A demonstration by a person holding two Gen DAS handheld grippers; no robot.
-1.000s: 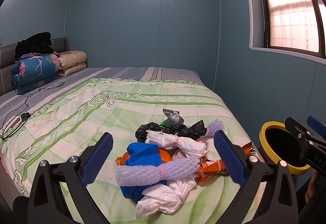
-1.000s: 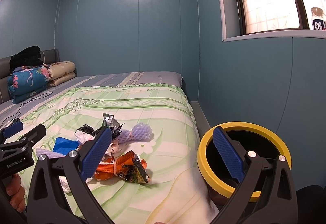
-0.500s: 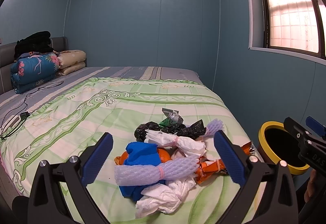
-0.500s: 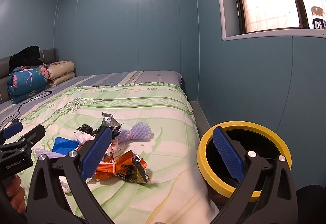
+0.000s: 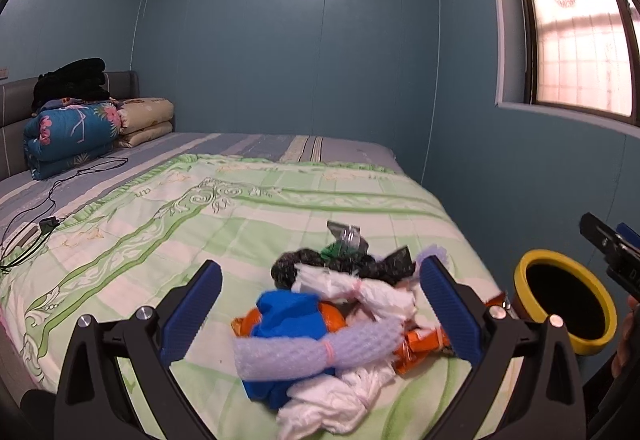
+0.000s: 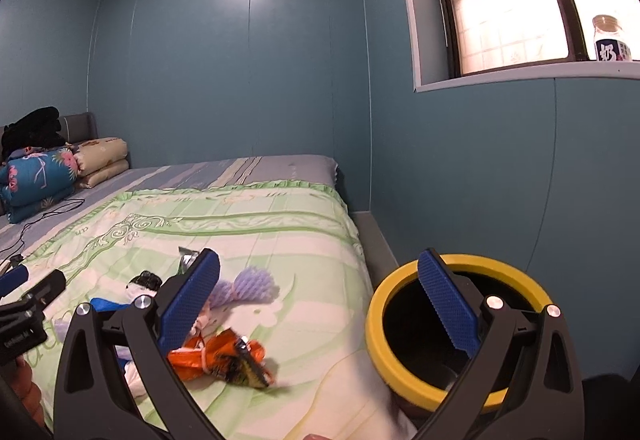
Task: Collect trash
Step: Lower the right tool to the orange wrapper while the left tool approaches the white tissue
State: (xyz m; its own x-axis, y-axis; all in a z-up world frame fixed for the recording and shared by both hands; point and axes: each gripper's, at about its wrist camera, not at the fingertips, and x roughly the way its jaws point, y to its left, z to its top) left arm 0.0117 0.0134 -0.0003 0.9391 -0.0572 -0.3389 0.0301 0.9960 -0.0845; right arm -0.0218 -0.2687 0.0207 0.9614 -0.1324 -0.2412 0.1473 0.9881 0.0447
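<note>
A pile of trash lies on the green bedspread point(image 5: 168, 224): a lilac foam net point(image 5: 316, 354), a blue wrapper point(image 5: 290, 314), white tied bags point(image 5: 356, 290), a black bag point(image 5: 352, 264) and an orange snack packet point(image 6: 218, 358). A second foam net point(image 6: 250, 286) lies beside them. My left gripper point(image 5: 320, 312) is open, its fingers either side of the pile and above it. My right gripper point(image 6: 320, 312) is open and empty, between the bed edge and the yellow-rimmed black bin point(image 6: 460, 328), which also shows in the left wrist view point(image 5: 566, 300).
Folded quilts point(image 5: 70, 132) and pillows point(image 5: 146, 120) are stacked at the headboard. A black cable point(image 5: 44, 208) lies on the bed's left side. The blue wall and a window sill with a jar point(image 6: 610, 38) are to the right.
Both grippers have shifted only slightly; the right wrist view has turned a little. The trash and bin have not moved.
</note>
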